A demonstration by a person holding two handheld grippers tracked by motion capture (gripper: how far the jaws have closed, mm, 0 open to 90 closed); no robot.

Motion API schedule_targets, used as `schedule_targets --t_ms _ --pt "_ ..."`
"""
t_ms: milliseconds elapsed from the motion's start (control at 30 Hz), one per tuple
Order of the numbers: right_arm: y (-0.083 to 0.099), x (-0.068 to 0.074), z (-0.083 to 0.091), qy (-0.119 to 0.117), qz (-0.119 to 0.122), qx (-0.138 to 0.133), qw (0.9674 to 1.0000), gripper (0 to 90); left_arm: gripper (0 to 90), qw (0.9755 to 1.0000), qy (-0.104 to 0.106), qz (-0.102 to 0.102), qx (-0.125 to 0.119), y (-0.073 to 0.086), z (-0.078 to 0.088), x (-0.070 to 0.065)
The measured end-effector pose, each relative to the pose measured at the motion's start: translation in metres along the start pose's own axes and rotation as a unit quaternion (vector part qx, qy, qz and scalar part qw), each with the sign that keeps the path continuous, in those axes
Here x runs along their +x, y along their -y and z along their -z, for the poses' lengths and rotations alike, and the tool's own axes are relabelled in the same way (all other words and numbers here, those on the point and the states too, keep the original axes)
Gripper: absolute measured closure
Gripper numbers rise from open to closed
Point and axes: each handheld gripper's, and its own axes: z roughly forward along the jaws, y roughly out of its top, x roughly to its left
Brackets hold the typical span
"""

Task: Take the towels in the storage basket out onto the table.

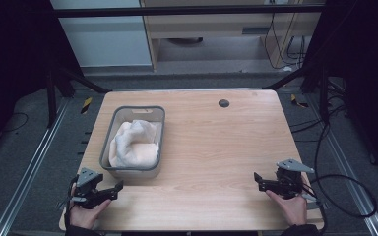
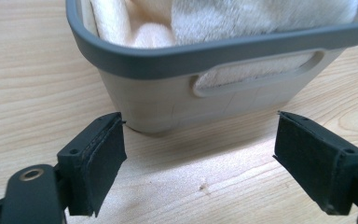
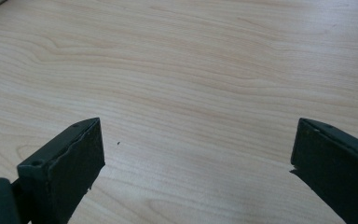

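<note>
Near us, our left gripper and right gripper rest released, wide apart; far-left, a grey basket holds probably a towel.

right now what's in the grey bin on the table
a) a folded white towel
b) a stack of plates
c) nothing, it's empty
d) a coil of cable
a: the high view shows a folded white towel lying inside the grey bin, and the left gripper view shows its pile above the rim.
</note>
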Motion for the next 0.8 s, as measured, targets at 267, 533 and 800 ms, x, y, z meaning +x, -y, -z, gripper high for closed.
schedule_targets --t_ms 267,533,800 --pt "0.007 0.007 0.005 -0.006 0.022 -0.003 0.9997 7.7 16.9 0.9998 0.008 0.008 -0.018 -0.007 0.012 0.003" --pt "0.009 0.009 0.005 -0.007 0.028 0.001 0.9996 8.2 17.9 0.9996 0.014 0.005 -0.025 -0.016 0.022 -0.001" --pt "0.009 0.009 0.005 -0.005 0.031 0.002 0.9995 8.1 17.8 0.9994 0.027 -0.003 -0.023 -0.026 0.026 -0.005"
